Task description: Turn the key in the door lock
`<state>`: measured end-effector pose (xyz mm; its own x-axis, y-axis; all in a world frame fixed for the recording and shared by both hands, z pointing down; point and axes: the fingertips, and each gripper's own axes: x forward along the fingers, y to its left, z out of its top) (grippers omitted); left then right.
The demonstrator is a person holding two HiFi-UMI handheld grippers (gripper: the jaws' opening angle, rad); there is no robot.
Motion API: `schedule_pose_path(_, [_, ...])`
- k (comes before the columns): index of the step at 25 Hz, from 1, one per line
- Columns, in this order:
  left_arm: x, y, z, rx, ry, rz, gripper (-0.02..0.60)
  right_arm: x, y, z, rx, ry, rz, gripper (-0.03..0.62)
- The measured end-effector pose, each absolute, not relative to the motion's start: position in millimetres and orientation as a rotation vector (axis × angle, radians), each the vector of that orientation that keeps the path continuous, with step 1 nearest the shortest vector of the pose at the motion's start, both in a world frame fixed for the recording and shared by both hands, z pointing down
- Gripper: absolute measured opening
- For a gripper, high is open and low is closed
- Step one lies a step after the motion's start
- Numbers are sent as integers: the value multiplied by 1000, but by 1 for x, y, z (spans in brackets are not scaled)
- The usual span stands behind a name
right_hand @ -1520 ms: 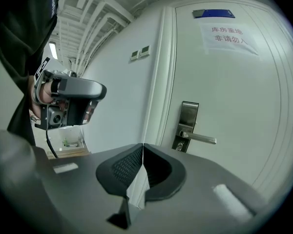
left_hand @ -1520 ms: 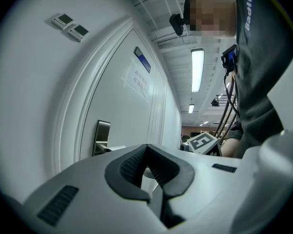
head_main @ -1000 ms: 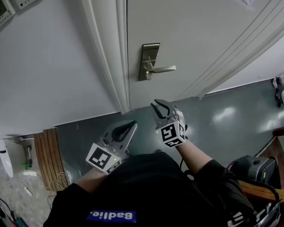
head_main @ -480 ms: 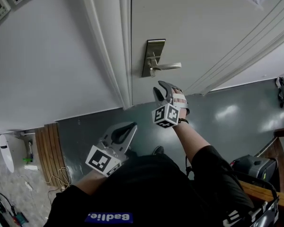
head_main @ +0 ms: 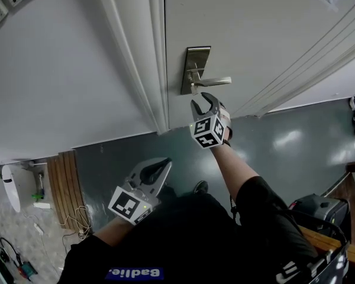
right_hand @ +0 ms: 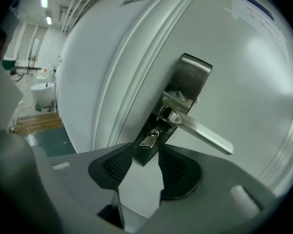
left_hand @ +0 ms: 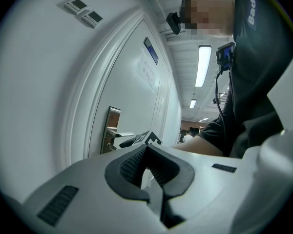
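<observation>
Showing the approach stage: my right gripper (right_hand: 145, 161), jaws opening and empty, points at the key (right_hand: 149, 140) just ahead of its tips; I judge gripping and turning undone. Left gripper (left_hand: 147, 150) closed, empty.

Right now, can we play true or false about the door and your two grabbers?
1. A key is in the lock plate, under the lever handle. True.
2. The right gripper is pinching the key. False: its jaws are opening, and the key shows between their tips, untouched.
3. The left gripper is shut and holds nothing. True.
4. The left gripper is up at the lock plate. False: it hangs lower, away from the door.
</observation>
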<state>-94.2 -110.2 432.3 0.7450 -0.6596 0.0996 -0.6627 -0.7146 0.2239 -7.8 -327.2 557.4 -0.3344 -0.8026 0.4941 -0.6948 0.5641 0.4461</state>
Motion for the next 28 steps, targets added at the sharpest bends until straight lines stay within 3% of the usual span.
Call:
schedule_pose_path(12, [-98,-103,448,2664,-1036,86,-7,-5,-353,563,1385,-2306,296,135])
schedule_pose_path(16, [-98,-103,451,2656,-1037,102,-6,-6,-359,567,1415,-2340,441,72])
schedule_pose_path(28, [-100,-108,453,2646,-1034,103,-6,-13,-357,568,1320,-2093,-105,58])
